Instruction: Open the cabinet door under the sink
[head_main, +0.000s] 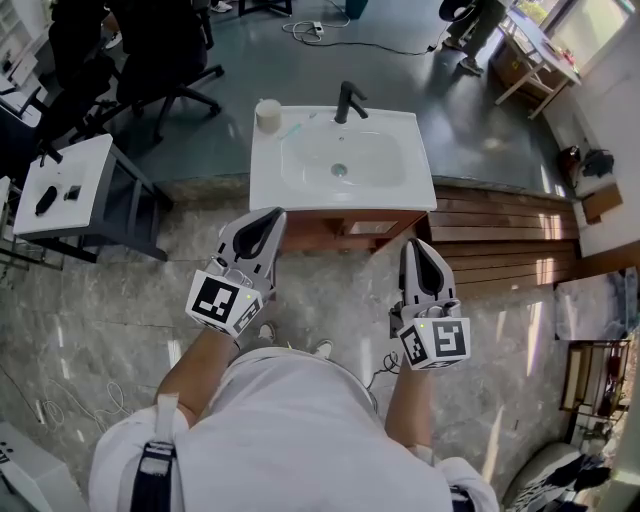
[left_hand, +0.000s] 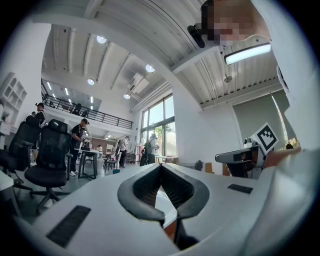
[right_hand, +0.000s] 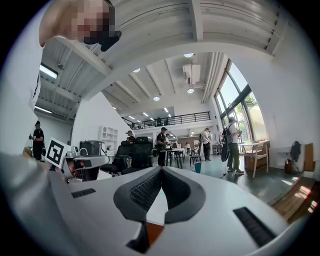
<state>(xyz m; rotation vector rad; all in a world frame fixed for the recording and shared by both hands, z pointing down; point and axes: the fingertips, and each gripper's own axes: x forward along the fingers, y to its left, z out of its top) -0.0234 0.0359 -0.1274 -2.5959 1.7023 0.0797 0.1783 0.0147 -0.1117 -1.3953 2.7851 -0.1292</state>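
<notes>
The left claw (head_main: 270, 218) was closed. In the left gripper view its two dark ribbed pads (left_hand: 145, 187) met at the tip and nothing was held between them. The right claw (head_main: 416, 246) was closed in the same way, tips touching and empty, as the right gripper view showed (right_hand: 161, 171).

The cabinet (head_main: 330, 230) stood directly ahead of both claws, under the white sink (head_main: 340, 160). From above, only its brown wooden front showed, as a narrow band below the sink top. The left claw's tip was just beside the left part of this front, near the corner, but whether it touched could not be told. The right claw's tip was near the right corner of the cabinet, slightly back from it. The front lay between the two claws. The door's edges could not be made out from this steep angle. In each gripper view a small piece of the brown wood appeared low in the gap behind the pads (left_hand: 168, 229) (right_hand: 154, 232), with the white sink edge above it.

Beyond the claws, a black tap (head_main: 348, 100) stood at the far side of the sink, and a pale cup (head_main: 268, 113) at its far left corner.

As for writing, each claw carried a cube with black-and-white square marks, the left one (head_main: 225, 303) and the right one (head_main: 437, 343). A small pale plate (head_main: 370, 228) sat on the cabinet front, too small to read.
</notes>
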